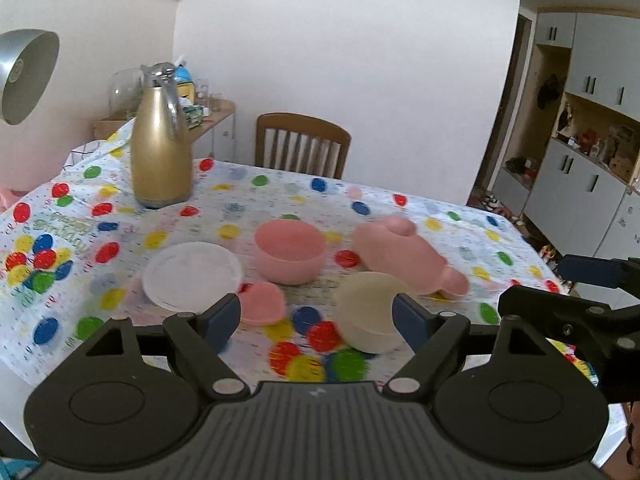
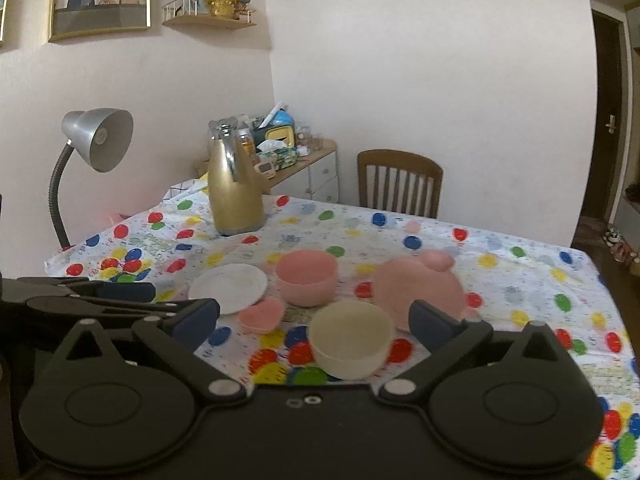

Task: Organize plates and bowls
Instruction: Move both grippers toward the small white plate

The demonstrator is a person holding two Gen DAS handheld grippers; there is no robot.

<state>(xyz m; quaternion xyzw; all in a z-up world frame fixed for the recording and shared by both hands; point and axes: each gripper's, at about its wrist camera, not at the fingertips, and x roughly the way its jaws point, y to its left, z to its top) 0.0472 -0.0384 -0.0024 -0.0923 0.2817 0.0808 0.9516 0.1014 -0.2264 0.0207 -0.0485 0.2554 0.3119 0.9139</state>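
Left gripper (image 1: 316, 318) spread, nothing between its pads; right gripper (image 2: 314, 318) spread wide, also holding nothing. On the balloon-print tablecloth (image 1: 400, 208): cream bowl (image 2: 350, 338) nearest; pink bowl (image 2: 306, 282) at its 11 o'clock; white plate (image 2: 228, 286) at 9 o'clock of the pink bowl; small pink heart dish (image 2: 260, 314) touching the plate's near edge; pink bear-shaped plate (image 2: 418, 286) at 3 o'clock. Gold jug (image 2: 236, 196) at 12 o'clock, well apart.

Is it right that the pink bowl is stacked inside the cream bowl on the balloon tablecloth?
No. The pink bowl is not inside the cream bowl; it stands by itself behind it, with tablecloth showing between them. The right wrist view shows this. Both do sit on the balloon tablecloth.
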